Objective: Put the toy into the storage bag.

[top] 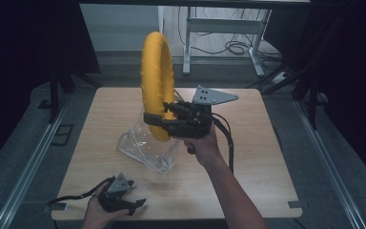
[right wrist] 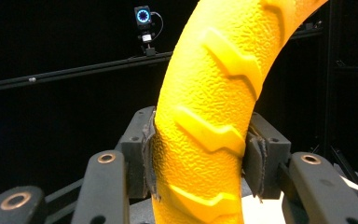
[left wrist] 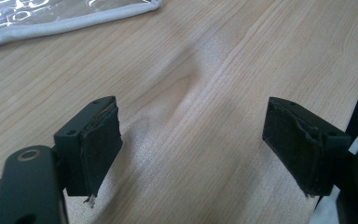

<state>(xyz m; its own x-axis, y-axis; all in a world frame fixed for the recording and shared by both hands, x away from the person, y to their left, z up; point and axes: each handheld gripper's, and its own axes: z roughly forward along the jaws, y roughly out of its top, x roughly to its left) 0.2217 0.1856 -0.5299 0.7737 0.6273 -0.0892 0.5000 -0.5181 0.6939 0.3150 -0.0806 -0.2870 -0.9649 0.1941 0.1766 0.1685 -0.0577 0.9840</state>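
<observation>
You work at a light wooden table on grey carpet, dark curtains hanging at both sides; beyond it, a white desk frame stands above loose cables on the floor.

No legible text, label, brand, number or sign in any view. Yellow ring: raised zigzag tread pattern only, no lettering. Clear plastic bag: reflections, no print readable. Grey three-cornered plates on the grippers: blank. Small device on the dark rail: glowing ring light, no characters discernible.
</observation>
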